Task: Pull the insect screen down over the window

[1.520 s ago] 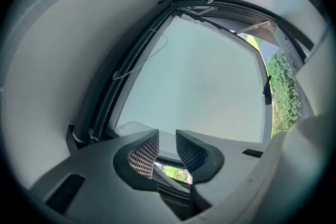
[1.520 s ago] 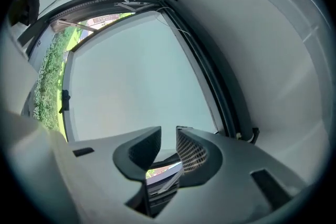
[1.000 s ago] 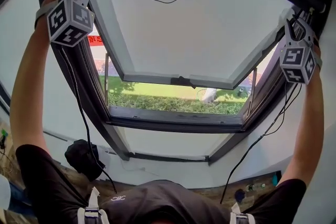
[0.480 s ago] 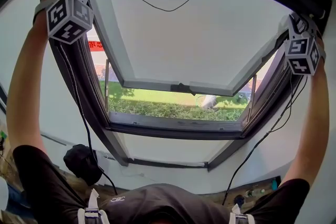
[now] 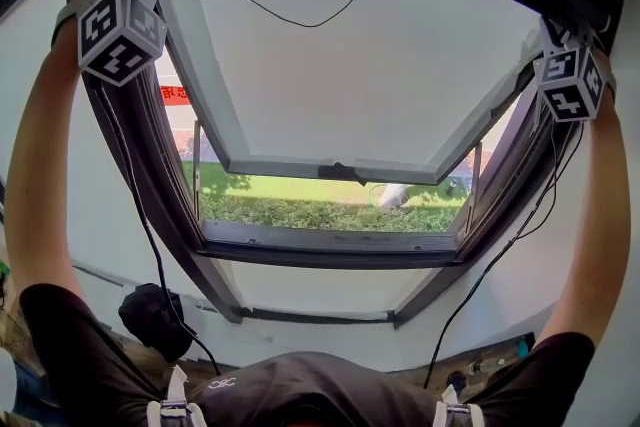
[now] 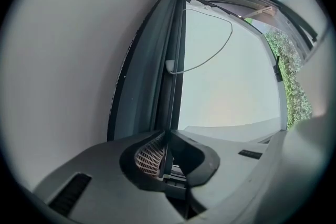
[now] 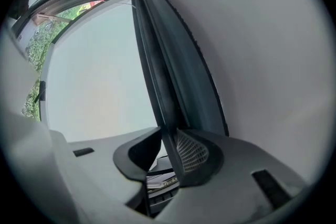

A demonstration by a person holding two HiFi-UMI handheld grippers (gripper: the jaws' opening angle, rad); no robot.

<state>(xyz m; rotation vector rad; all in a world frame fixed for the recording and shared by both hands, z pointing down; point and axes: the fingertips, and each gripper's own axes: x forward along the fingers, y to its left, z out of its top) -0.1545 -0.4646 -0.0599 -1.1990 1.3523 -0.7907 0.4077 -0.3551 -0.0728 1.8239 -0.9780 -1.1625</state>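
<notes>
At the left, the left claw (image 6: 166,150) has just been closing and now pinches the thin dark lip of the insect screen bar (image 6: 176,60) between its pads. It is at the window's upper left corner, in much the same spot on the frame as a second ago. The person's left arm (image 5: 40,165) is stretched straight up to it.

Across the middle, the pale window sash (image 5: 330,65) stands tilted open, with grass (image 5: 300,205) showing under its lower edge. A thin cord (image 5: 310,24) sags in a loop in front of the pane.

At the right, the right claw (image 7: 171,152) grips the same lip, its jaws nearly together on it. It stands higher in the upper right corner than it did a second ago.

The bar lies along the top edge of the window frame, its long axis running side to side from one claw to the other. In each gripper view it runs straight away from the jaws towards the other claw. The screen is not yet drawn down, and the opening below the bar is uncovered.
</notes>
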